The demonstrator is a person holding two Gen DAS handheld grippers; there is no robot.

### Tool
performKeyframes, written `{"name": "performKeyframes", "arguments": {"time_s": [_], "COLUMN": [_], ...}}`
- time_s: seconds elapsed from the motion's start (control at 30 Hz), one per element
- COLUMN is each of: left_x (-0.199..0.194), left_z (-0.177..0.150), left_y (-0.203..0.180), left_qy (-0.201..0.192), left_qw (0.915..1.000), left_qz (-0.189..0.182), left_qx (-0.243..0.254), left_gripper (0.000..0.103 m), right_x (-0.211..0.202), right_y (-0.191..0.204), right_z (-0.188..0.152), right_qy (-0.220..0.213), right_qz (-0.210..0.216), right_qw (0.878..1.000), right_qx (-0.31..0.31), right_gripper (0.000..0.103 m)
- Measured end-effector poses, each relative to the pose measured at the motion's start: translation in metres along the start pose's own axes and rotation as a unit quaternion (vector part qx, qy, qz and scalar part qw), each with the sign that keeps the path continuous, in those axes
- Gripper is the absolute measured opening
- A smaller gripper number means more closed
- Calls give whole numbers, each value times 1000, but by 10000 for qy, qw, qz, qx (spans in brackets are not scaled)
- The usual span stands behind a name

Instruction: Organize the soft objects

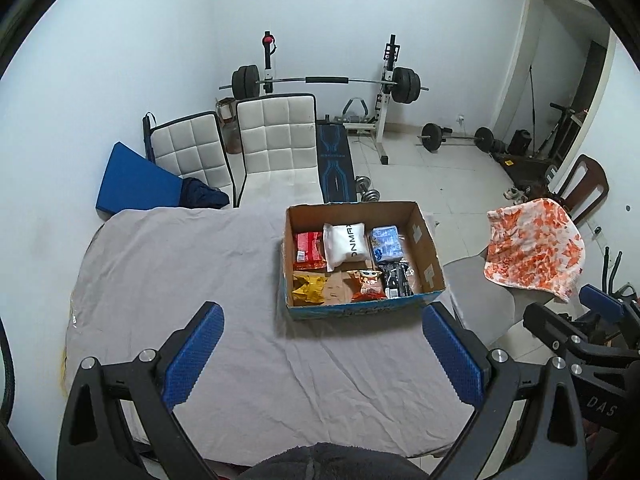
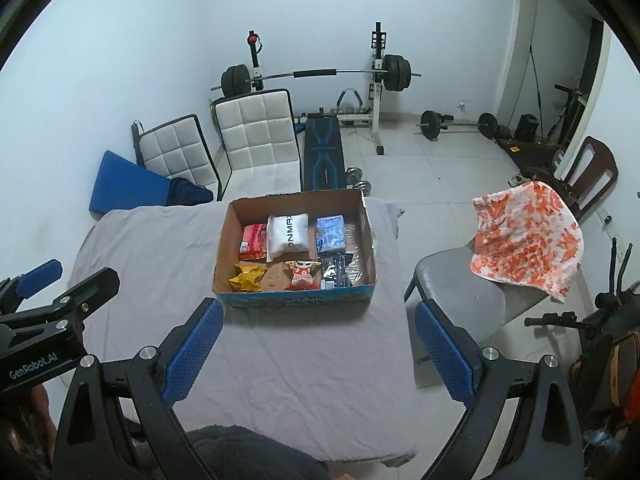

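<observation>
Table [image 1: 240, 360] (grey cloth-covered), open cardboard box [image 1: 428, 256] on it

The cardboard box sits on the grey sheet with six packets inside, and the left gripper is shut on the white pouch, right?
Not quite. The left gripper is open and holds nothing; the white pouch lies inside the cardboard box, as the left wrist view shows. The box does sit on the grey sheet with six packets inside.

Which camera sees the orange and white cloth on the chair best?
The right wrist view: the orange and white cloth hangs over the grey chair closer to the middle, with the seat plainly visible. In the left wrist view the cloth sits nearer the edge, and the right gripper overlaps its lower corner.
</observation>
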State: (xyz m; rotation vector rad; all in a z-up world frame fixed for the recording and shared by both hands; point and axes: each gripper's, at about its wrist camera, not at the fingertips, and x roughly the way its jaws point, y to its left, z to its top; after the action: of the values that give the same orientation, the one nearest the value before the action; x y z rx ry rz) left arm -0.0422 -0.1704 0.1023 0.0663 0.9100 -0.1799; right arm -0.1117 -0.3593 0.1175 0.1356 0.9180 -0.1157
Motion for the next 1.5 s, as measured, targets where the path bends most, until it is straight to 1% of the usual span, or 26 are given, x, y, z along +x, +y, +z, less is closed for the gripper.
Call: {"name": "performKeyframes", "arguments": {"time_s": [0.27, 0.63, 1.5], "left_x": [-1, -5, -9], "left_z": [-1, -2, -6], "left_y": [-3, -3, 8], "left_qy": [-19, -37, -130], "left_qw": [10000, 10000, 9998], "left_qz": [-1, -11, 22], "left_qx": [36, -29, -174], "left_gripper": [102, 102, 102], "right_x": [0, -3, -13], "right_y": [-1, 2, 4], "right_z": [1, 6, 12], "right_qy": [-40, -159, -237], "right_qz": [46, -11, -41], "right_qw": [10000, 9999, 9996], "right_qx": [22, -59, -150], "right_gripper": [99, 99, 99]}}
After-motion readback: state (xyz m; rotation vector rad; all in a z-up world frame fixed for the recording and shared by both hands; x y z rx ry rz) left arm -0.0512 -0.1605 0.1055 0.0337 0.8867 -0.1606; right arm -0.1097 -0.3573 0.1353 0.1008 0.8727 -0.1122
